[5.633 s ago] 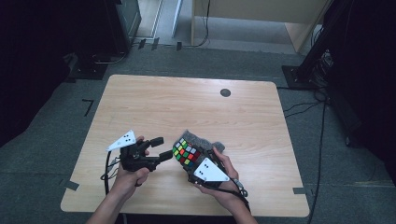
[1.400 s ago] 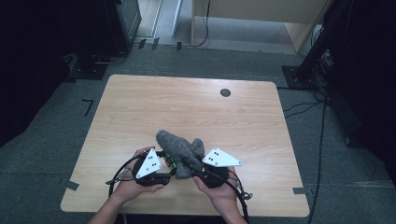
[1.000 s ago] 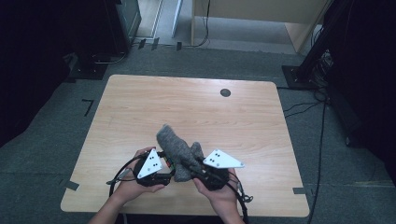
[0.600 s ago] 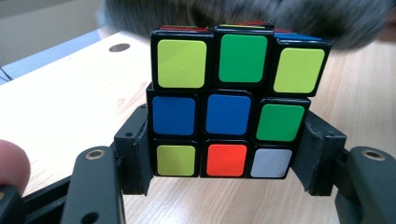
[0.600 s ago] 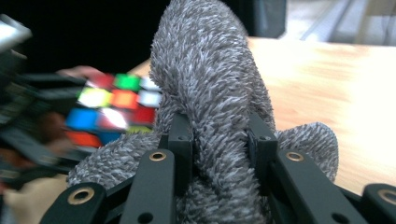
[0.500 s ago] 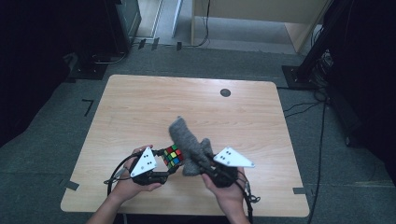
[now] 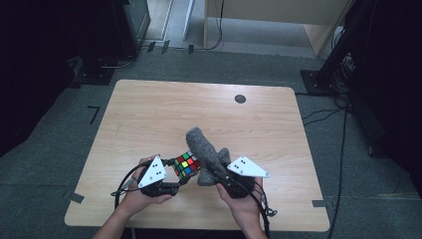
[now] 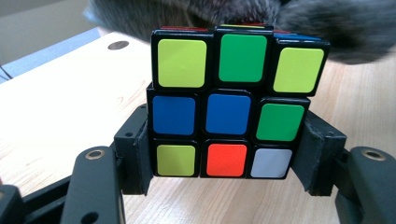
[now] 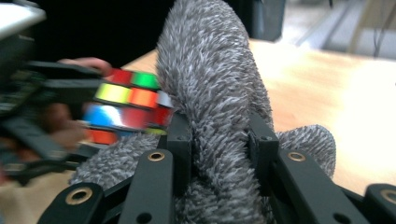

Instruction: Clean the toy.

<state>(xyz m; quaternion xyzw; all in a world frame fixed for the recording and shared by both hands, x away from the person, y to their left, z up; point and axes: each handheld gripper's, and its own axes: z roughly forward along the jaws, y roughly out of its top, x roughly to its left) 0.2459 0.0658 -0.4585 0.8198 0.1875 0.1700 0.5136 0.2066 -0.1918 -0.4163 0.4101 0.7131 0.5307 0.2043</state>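
A colourful puzzle cube point(image 7: 186, 164) is held above the near part of the wooden table point(image 7: 149, 114). My left gripper point(image 7: 175, 180) is shut on the cube point(image 8: 231, 102), its pads pressing the cube's two lower sides. A grey fuzzy cloth point(image 7: 206, 154) stands bunched up just right of the cube, and my right gripper point(image 7: 215, 175) is shut on it. In the right gripper view the cloth point(image 9: 210, 93) is squeezed between the pads point(image 9: 180, 140), with the cube point(image 9: 130, 105) and the left gripper beside it. The cloth point(image 8: 327, 23) brushes the cube's top and far side.
A small dark round hole point(image 7: 240, 98) marks the table's far right part. Dark equipment stands on the floor at the left and right, and a wooden cabinet point(image 7: 268, 20) sits beyond the table. Cables point(image 7: 318, 117) lie on the floor at the right.
A second ago the cloth lay over the cube and hid it. The cloth has since swung up and to the right, and the cube's coloured faces show beside it.
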